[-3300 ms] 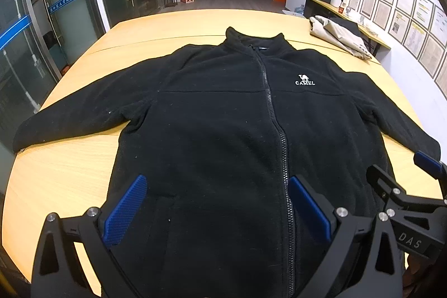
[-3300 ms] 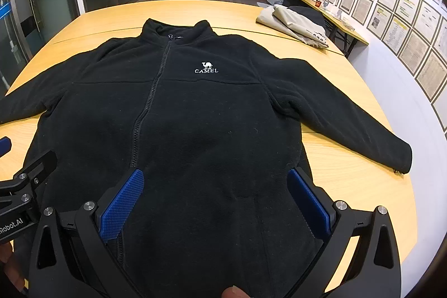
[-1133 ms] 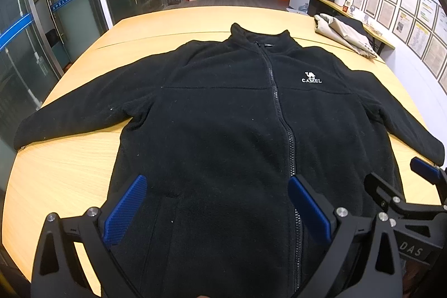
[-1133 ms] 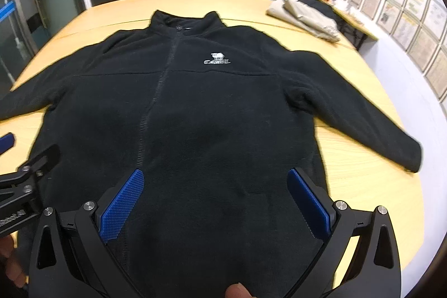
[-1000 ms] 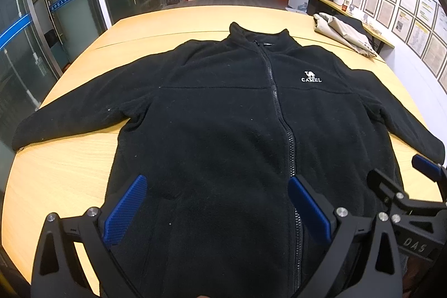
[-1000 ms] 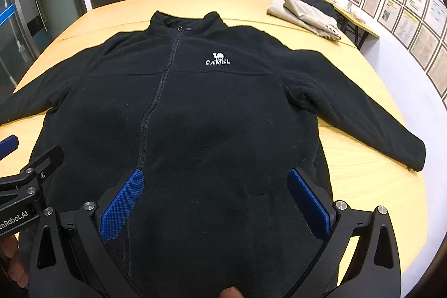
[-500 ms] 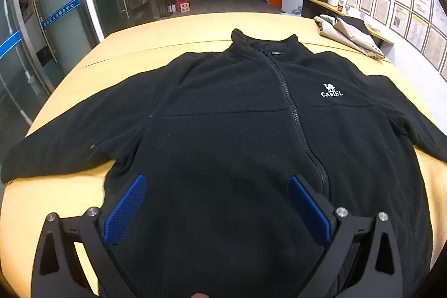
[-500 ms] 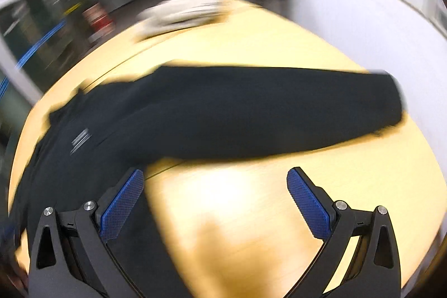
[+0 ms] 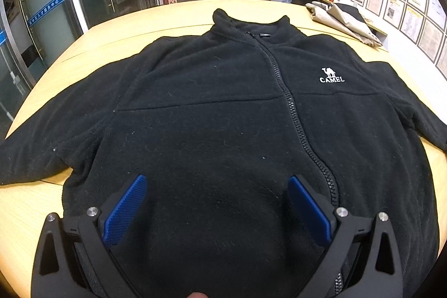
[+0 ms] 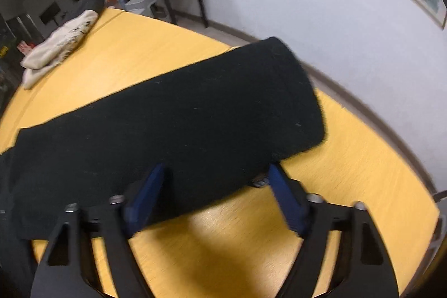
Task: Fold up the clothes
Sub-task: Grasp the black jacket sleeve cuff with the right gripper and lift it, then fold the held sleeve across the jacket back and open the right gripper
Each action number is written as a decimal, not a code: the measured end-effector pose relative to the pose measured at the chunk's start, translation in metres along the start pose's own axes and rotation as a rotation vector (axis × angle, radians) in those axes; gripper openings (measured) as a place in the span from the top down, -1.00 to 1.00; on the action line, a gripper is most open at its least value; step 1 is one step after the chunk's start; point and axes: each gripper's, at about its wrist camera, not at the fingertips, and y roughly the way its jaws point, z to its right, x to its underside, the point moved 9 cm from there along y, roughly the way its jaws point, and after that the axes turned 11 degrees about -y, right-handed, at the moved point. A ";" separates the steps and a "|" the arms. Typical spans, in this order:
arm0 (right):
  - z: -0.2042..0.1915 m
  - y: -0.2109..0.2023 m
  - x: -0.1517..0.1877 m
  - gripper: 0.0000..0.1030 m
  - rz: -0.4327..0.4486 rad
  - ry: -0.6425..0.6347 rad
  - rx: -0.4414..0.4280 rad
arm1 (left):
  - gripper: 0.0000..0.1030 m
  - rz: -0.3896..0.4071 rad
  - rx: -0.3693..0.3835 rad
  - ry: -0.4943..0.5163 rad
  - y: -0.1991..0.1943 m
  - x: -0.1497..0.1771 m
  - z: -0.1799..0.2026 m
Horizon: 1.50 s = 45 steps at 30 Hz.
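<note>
Left gripper (image 9: 216, 210) released, jaws wide over jacket (image 9: 223, 113) hem, near table (image 9: 25, 214) edge; right gripper (image 10: 215, 193) likewise released, jaws astride sleeve (image 10: 178, 122) near cuff, by table's right edge; jacket spread flat, zipped, collar toward far edge; beige garment (image 10: 56, 46) at far corner.

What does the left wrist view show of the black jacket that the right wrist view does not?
Left wrist only: the jacket's front spread flat, with collar, zipper and white CAMEL logo, under the open left hand-held gripper.

Right wrist only: one sleeve's cuff end near the table edge, with the open right hand-held gripper over the sleeve.

Both: the yellow table and a beige garment lying farther off.
</note>
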 end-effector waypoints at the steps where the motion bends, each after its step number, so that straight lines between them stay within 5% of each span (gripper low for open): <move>1: 0.004 0.001 -0.003 -0.02 0.007 0.005 0.012 | -1.00 -0.003 0.001 0.000 0.002 0.000 0.000; 3: 0.013 0.001 -0.009 0.49 0.026 0.050 -0.002 | -1.00 -0.008 -0.003 -0.007 0.005 0.002 -0.004; 5: 0.020 0.005 -0.013 0.64 0.051 0.122 -0.059 | -1.00 -0.014 -0.007 -0.015 0.007 0.004 -0.008; 13: 0.014 -0.016 -0.030 0.84 0.170 0.177 -0.111 | -1.00 -0.019 -0.008 -0.049 0.006 0.006 -0.022; 17: -0.048 -0.086 -0.064 0.85 0.385 -0.029 -0.051 | -1.00 0.013 -0.027 -0.053 -0.007 -0.002 -0.034; 21: -0.179 -0.187 -0.082 0.85 0.616 -0.271 -0.127 | -1.00 0.044 -0.045 -0.099 -0.024 -0.009 -0.059; 26: -0.401 -0.268 -0.017 0.85 0.739 -0.605 -0.386 | -1.00 0.072 -0.078 -0.169 -0.048 -0.009 -0.107; 33: -0.632 -0.259 0.167 0.87 0.564 -1.009 -0.615 | -1.00 0.082 -0.148 -0.252 -0.069 0.009 -0.188; 37: -0.687 -0.221 0.244 0.89 0.472 -1.170 -0.601 | -1.00 0.082 -0.174 -0.292 -0.073 0.016 -0.228; 41: -0.706 -0.209 0.276 0.85 0.433 -1.267 -0.634 | -1.00 0.080 -0.174 -0.330 -0.071 0.019 -0.251; 45: -0.680 -0.216 0.290 0.57 0.339 -1.262 -0.861 | -1.00 0.073 -0.166 -0.349 -0.062 0.020 -0.259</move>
